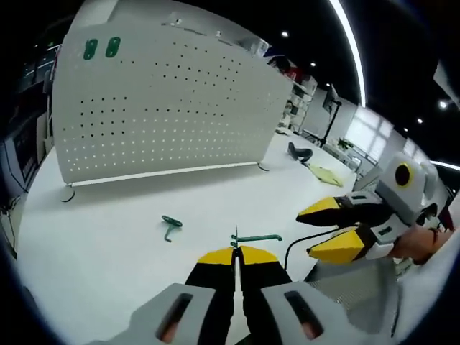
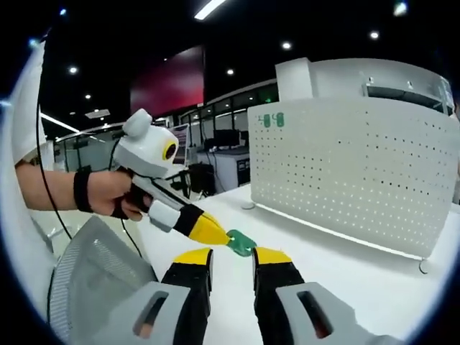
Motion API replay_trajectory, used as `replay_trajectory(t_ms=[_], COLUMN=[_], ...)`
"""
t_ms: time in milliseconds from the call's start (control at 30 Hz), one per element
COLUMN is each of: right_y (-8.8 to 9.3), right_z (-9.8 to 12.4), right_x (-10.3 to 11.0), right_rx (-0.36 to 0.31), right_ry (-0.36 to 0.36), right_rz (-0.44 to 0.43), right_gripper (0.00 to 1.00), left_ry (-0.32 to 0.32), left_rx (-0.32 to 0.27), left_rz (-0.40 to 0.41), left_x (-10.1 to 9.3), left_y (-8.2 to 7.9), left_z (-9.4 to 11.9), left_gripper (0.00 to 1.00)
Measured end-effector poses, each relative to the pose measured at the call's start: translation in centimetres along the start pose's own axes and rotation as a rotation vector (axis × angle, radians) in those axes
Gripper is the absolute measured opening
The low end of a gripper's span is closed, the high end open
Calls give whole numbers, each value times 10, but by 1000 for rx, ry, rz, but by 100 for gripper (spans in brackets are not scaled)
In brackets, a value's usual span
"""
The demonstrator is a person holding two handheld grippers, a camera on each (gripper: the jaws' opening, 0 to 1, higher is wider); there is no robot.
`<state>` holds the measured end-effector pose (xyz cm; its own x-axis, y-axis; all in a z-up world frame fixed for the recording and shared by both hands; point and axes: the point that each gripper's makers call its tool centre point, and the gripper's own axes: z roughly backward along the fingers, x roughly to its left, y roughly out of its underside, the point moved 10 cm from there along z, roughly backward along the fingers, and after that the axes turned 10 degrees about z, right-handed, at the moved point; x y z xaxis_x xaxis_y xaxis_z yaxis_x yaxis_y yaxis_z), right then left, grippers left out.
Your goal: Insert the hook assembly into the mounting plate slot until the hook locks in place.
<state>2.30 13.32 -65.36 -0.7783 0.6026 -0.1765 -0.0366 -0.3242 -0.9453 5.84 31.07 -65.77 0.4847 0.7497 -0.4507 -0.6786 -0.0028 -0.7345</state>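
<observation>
Left gripper view: left gripper (image 1: 235, 253) apparently pinches thin green hook (image 1: 256, 238).

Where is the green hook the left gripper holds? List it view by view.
Left gripper view: green hook bottom centre, at the view's own jaw tips.
Right gripper view: green hook centre, on the left gripper entering from left.
Shared landmark: white perforated panel.

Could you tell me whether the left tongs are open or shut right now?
Shut: the left tongs have their yellow tips pressed together on a green hook; the right gripper view shows this too.
</observation>
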Motion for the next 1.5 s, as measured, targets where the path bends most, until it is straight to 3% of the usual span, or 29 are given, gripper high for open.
replay_trajectory(t_ms=[233, 533, 733, 900, 1000, 1200, 1500], right_y=[4, 7, 14, 20, 23, 26, 26], right_z=[4, 8, 12, 15, 16, 22, 21], right_x=[-6, -5, -9, -12, -15, -17, -16], right_rx=[16, 60, 82, 134, 136, 152, 167], right_ry=[-16, -39, -48, -63, -66, -94, -116], right_rz=[30, 130, 142, 234, 230, 336, 381], right_gripper=[15, 9, 7, 6, 5, 2, 1], left_ry=[13, 27, 14, 1, -17, -31, -61], left_rx=[17, 41, 60, 73, 84, 74, 53], left_rz=[1, 18, 7, 15, 18, 51, 34], left_x=[-18, -32, -45, -53, -57, -63, -66], left_y=[4, 7, 9, 10, 11, 12, 19], left_z=[-2, -4, -11, -18, -21, -24, -22], left_gripper=[1, 1, 1, 1, 1, 1, 1])
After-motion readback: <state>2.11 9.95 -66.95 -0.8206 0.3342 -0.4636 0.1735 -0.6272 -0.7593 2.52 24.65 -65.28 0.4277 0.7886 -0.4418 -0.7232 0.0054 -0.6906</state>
